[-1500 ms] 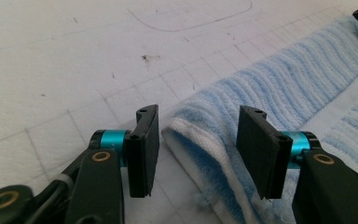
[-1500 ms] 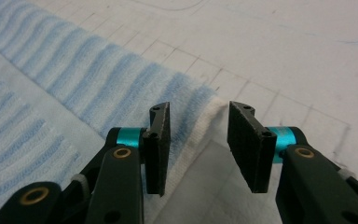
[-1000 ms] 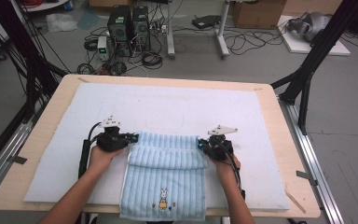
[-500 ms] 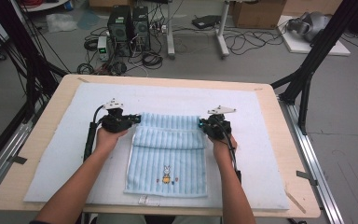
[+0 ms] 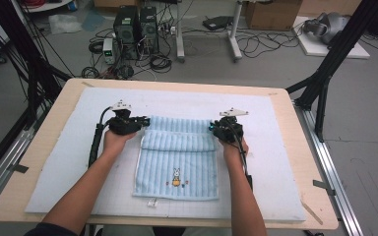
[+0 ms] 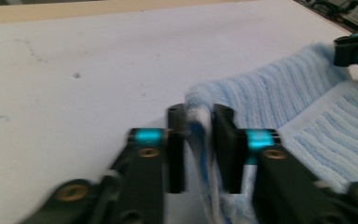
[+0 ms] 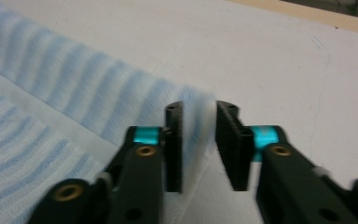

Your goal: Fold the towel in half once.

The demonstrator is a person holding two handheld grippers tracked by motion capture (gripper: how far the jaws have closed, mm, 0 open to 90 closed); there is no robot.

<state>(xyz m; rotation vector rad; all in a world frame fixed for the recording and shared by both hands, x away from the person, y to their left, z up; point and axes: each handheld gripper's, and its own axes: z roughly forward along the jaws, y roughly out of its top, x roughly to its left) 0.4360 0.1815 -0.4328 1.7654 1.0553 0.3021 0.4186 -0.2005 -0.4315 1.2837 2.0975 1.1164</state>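
The towel (image 5: 177, 157) lies on the mat (image 5: 69, 162), its far corners between the left claw (image 5: 145, 119) and right claw (image 5: 210, 127).

Even, soft overhead light with faint shadows; both gripper views are blurred, softest at near edges.

A light wooden bench (image 5: 44, 162) stands on a grey concrete floor (image 5: 369, 128), its top covered by a pale white mat (image 5: 285, 162), with metal rails running along both its sides. Beyond its far edge, two black computer towers (image 5: 137, 24) sit among tangled black cables (image 5: 266, 44), beside the white legs of a stand (image 5: 235, 34) and a cardboard box (image 5: 270, 12). Black frame struts (image 5: 332, 64) slant down at right and left, and a white board (image 5: 325, 46) lies on the floor at far right.
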